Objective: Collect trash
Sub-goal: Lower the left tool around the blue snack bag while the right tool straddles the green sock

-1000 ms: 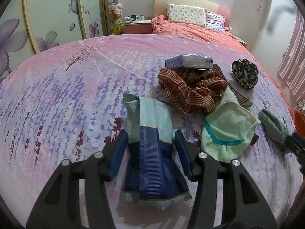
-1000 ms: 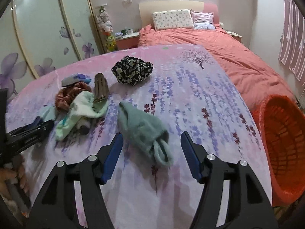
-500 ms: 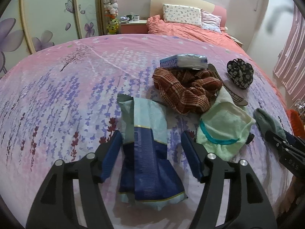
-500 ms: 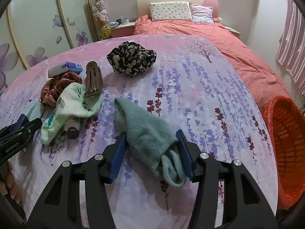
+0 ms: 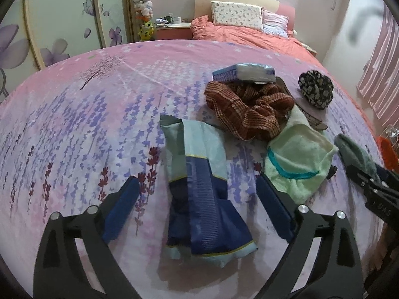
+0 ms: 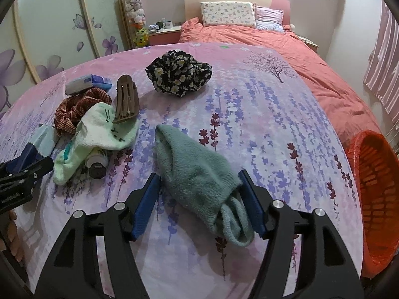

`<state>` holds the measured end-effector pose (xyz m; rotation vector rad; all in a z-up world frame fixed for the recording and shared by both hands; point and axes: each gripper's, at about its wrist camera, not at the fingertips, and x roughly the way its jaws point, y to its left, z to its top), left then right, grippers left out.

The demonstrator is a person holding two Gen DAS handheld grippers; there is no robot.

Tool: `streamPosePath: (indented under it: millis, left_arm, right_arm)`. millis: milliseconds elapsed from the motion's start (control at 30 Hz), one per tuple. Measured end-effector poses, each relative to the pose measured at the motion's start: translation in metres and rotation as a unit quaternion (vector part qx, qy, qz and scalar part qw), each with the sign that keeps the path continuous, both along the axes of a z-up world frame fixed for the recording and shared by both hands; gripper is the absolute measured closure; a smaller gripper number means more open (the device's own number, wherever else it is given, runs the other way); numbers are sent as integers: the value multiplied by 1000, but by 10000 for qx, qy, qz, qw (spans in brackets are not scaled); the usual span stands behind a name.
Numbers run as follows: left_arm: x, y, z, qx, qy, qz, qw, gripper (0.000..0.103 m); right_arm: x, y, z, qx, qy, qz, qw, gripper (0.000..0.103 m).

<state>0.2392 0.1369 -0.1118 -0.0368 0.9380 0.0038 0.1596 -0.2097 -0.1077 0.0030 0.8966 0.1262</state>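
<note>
A crumpled blue and pale green wrapper point(image 5: 199, 186) lies flat on the purple flowered bedspread point(image 5: 74, 124). My left gripper point(image 5: 198, 206) straddles its lower half. Its jaws are opening wide and neither pad touches the wrapper. In the right wrist view a teal knit sock point(image 6: 197, 179) lies between the pads of my right gripper point(image 6: 199, 204). Those jaws are opening too, and the pads stand at the sock's edges without squeezing it. An orange basket point(image 6: 374, 199) sits off the bed's right edge.
Beyond the wrapper lie a red-brown plaid cloth point(image 5: 249, 109), a tissue pack point(image 5: 244, 72), a pale green sock point(image 5: 296, 159) over a small bottle point(image 6: 97, 162), a brown hair clip point(image 6: 126, 99) and a black flowered cloth point(image 6: 179, 73). A second bed and wardrobe doors stand behind.
The left jaws have spread much wider around the wrapper. The right gripper slid forward over the teal sock, narrowed on it, then widened again.
</note>
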Motion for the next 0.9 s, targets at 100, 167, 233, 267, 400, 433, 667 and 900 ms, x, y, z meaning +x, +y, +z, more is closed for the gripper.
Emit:
streamPosePath:
  millis: [100, 167, 233, 267, 400, 433, 667, 900]
  left_arm:
    - [3, -6, -3, 199, 94, -55, 9997, 4]
    - [4, -6, -3, 189, 103, -59, 9998, 4]
    - [4, -6, -3, 175, 103, -55, 9998, 4]
    - [4, -6, -3, 185, 104, -58, 9998, 4]
    - [4, -7, -4, 206, 112, -62, 9997, 3]
    - [4, -6, -4, 202, 110, -63, 9997, 3]
    - [4, -7, -4, 198, 107, -60, 9997, 3]
    - [4, -7, -4, 197, 108, -61, 9997, 3]
  right_arm:
    - [0, 0, 0, 1, 0, 1, 10000, 38]
    - [0, 0, 0, 3, 0, 1, 10000, 38]
    - [0, 0, 0, 4, 0, 2, 10000, 38]
    - [0, 0, 0, 5, 0, 2, 10000, 38]
    - [0, 0, 0, 4, 3, 11, 10000, 37]
    - [0, 0, 0, -3, 7, 23, 10000, 36]
    - [-2, 7, -1, -71, 48, 135, 9999, 25]
    - [-3, 8, 0, -73, 65, 107, 9999, 21]
